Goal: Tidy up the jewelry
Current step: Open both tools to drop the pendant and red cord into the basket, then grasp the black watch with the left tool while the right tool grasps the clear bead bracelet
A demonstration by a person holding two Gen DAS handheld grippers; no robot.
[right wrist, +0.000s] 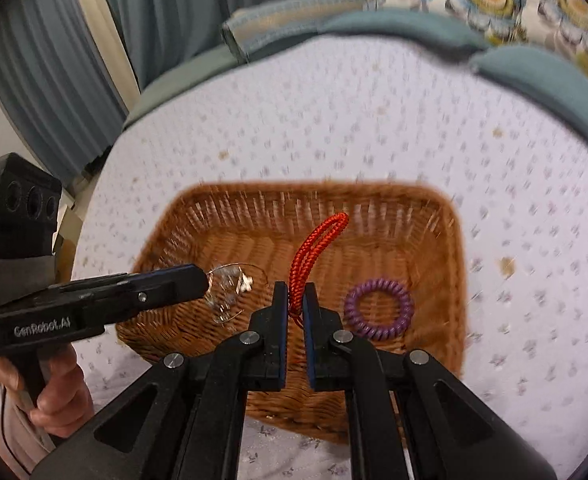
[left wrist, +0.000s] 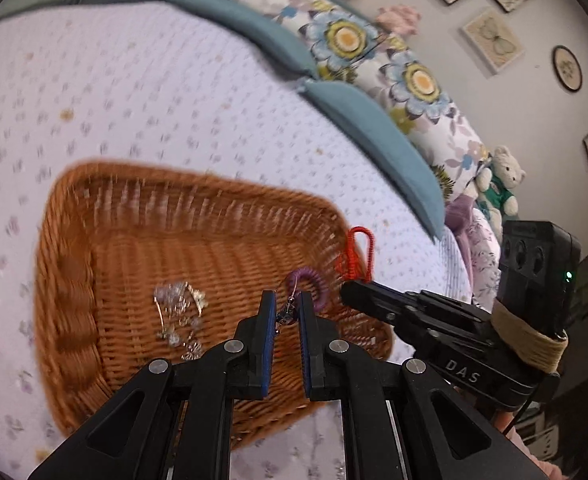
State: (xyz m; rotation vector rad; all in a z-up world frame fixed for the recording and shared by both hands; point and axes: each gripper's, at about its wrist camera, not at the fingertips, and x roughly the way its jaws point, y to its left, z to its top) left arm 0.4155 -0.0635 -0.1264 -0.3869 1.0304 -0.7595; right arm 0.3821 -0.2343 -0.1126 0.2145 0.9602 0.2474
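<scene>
Wicker basket [right wrist: 450,240] on the bed [right wrist: 334,120] already holds our purple coil bracelet [right wrist: 378,309] and silver chain [left wrist: 179,314]. Right gripper [right wrist: 294,294] fingers pinch the red cord [right wrist: 318,246] above it; left gripper [left wrist: 283,304] fingers, narrowly parted, seem to pinch a small clasp.

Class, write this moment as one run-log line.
left hand-held gripper: open above woven wicker basket | right hand-held gripper: shut on red braided cord loop | purple spiral coil ring: inside basket

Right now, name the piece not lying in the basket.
The red braided cord, pinched in the right gripper's jaws; the purple coil bracelet and silver jewelry lie in the basket.
</scene>
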